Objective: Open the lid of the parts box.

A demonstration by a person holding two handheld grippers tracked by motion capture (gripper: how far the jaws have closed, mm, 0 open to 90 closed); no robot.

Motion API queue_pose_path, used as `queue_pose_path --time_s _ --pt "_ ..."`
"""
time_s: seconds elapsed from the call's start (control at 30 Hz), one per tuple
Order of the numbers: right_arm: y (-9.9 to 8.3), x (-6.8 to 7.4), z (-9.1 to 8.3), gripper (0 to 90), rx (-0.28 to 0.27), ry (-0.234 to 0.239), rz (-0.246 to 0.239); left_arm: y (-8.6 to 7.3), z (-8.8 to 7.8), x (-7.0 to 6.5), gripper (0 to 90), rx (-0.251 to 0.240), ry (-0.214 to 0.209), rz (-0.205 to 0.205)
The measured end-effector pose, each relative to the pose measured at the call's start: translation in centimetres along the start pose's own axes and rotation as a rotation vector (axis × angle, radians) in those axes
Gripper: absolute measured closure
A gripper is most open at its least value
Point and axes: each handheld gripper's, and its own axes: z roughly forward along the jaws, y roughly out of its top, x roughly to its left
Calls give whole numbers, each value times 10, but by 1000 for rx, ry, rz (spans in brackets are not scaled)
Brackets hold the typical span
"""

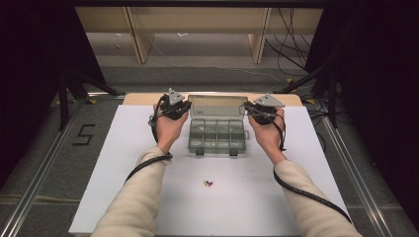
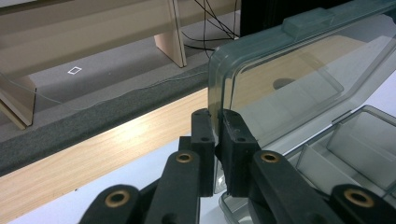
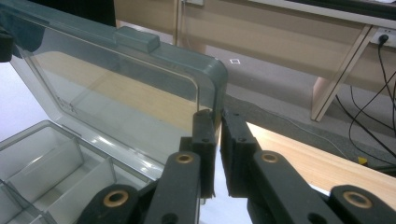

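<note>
Item: clear organiser box (image 1: 217, 134), compartmented, standing at the far middle of my white worktop (image 1: 123, 197), just short of its wooden back edge. Base flat on the surface; compartments look empty.

Item: lid (image 1: 218, 106), transparent, hinged at the back, raised to roughly upright. I hold it by both side edges, which I judge keeps it square on the hinge instead of twisting it from one corner.

Item: left gripper (image 2: 217, 140). My jaws are clamped on the lid's left edge near its upper corner, the thin plastic wall pinched between the pads.

Item: right gripper (image 3: 218, 135). Jaws likewise closed on the lid's right edge, just below its rounded corner.

Item: small coloured pieces (image 1: 208, 183), a tight cluster lying on the worktop nearer to me, well apart from the box and between my forearms. Too small to name. Probable contents for the compartments, hence the lid standing open.

Item: latch tab (image 3: 137, 39), moulded on the lid's top rim, free.
</note>
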Motion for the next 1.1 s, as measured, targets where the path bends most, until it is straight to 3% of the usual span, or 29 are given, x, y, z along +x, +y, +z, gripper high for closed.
queue_pose_path --time_s 0.27,1.1 --pt "-1 -1 3 852 -8 1 28 -1 5 1 841 3 3 -5" --pt "-18 -1 22 836 0 -15 35 -6 22 5 838 16 11 -27"
